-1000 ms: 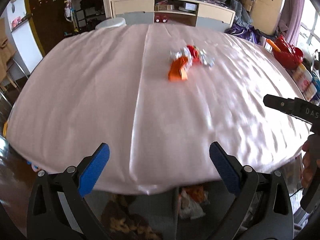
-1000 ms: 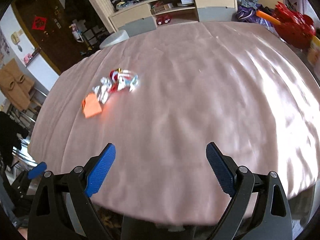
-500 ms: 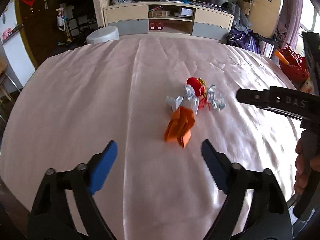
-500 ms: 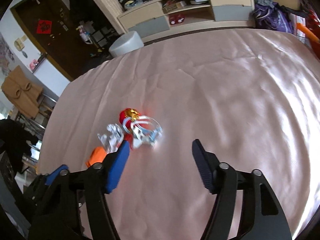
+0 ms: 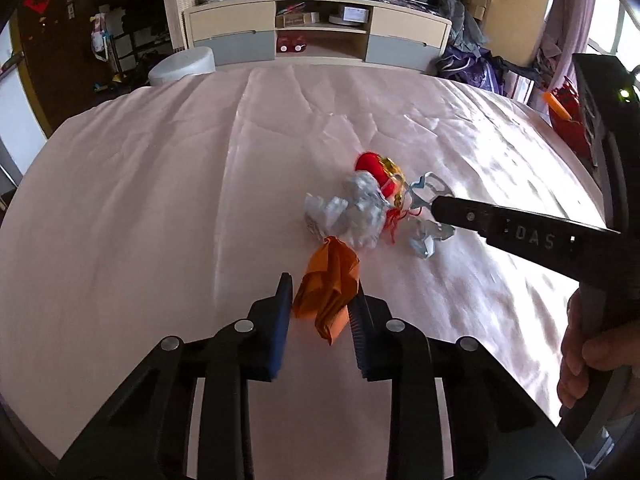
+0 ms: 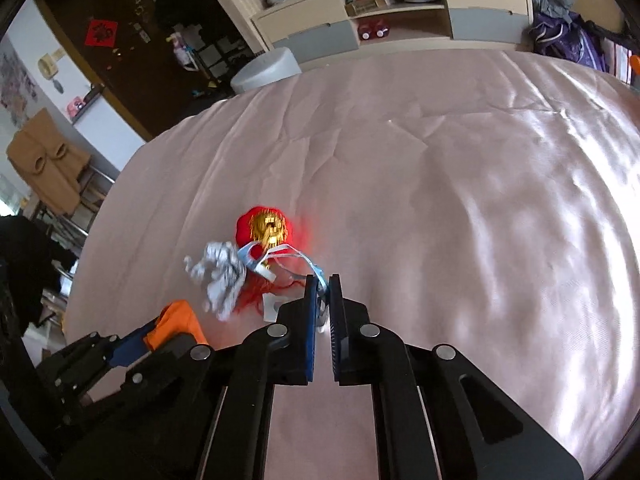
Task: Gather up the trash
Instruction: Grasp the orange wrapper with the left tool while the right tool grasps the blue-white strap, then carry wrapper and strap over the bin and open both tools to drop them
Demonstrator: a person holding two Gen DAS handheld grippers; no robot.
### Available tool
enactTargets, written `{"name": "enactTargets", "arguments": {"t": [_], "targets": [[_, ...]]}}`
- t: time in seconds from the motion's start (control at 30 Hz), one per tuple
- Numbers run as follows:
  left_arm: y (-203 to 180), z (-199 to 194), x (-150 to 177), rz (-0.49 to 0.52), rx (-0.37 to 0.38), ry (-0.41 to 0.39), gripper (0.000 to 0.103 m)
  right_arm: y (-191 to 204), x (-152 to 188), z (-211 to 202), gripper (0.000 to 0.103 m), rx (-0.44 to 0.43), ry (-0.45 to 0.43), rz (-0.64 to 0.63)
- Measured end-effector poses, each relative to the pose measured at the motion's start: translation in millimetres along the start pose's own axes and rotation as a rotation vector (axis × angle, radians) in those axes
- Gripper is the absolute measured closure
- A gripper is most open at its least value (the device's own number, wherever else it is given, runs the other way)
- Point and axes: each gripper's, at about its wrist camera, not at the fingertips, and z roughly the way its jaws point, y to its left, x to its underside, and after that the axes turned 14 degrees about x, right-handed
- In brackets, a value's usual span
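Orange wrapper (image 5: 329,285) between left gripper (image 5: 320,312) pads, tabletop (image 5: 140,208).

The raised letters "DAS" stand on the black finger of the right tool (image 5: 436,210), seen in the left wrist view. A red square sign (image 6: 102,33) hangs on the dark door, its character too small to read. No other writing is legible.
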Motion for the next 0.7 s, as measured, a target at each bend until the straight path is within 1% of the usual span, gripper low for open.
{"name": "enactTargets", "arguments": {"t": [0.07,0.17,0.4,0.7], "targets": [[-5,-7,8,0.010,-0.001,0.003,0.082,-5,8,-11,0.096,0.007,-0.003,-0.002],[-15,-21,21,0.012,0.008,0.004,0.084,-14,21,-25,0.096,0.010,-0.005,0.004],[-34,-50,62,-0.006,0.032,0.020,0.085,-27,59,-62,0.096,0.031,-0.011,-0.006],[-70,-96,125,-0.018,0.081,0.022,0.085,-38,120,-116,0.096,0.034,-0.013,-0.012]]}}
